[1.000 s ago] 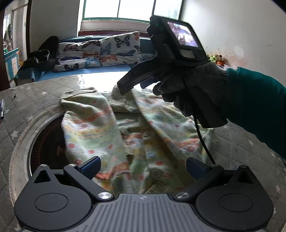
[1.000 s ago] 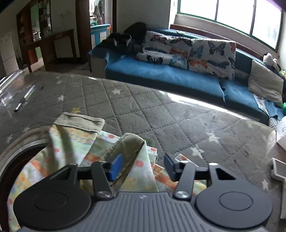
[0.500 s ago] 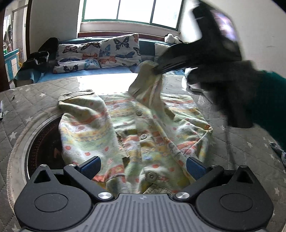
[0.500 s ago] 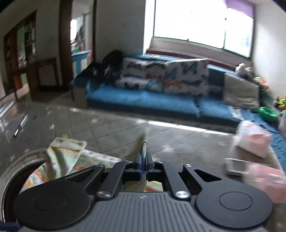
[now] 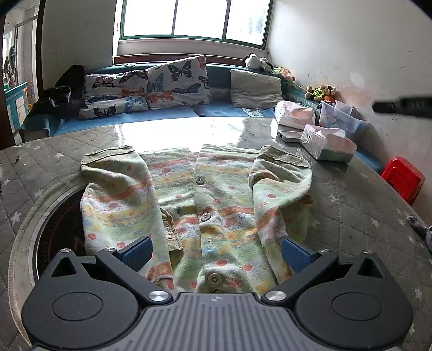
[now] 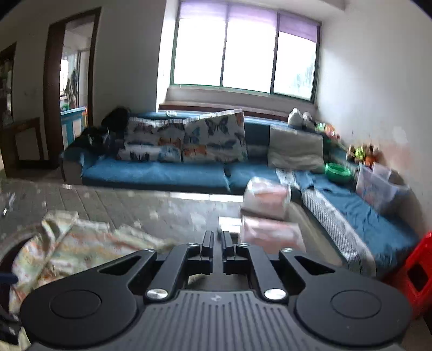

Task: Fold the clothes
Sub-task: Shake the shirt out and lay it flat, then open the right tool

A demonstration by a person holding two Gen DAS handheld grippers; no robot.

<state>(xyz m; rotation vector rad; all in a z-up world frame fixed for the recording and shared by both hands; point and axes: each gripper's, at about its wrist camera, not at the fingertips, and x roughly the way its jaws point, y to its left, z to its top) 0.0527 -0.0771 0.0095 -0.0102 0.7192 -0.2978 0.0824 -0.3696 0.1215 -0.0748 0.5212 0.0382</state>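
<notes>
Both sleeves are now lying folded across the cardigan [image 5: 205,210] on the quilted tabletop [image 5: 364,216]; my right jaws [image 6: 217,240], having just released the cuff, are nearly closed and empty, while my left jaws [image 5: 216,253] are hovering wide open.

Window [image 5: 193,19] backlight, glare on table [image 5: 167,133], right view motion-blurred, fisheye edges

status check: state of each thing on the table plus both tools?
cardigan: flat, buttoned, both sleeves folded in
left tool: open, empty, over cardigan hem
right tool: nearly shut, empty, off the cardigan
tissue packs: sealed, beside cardigan
</notes>
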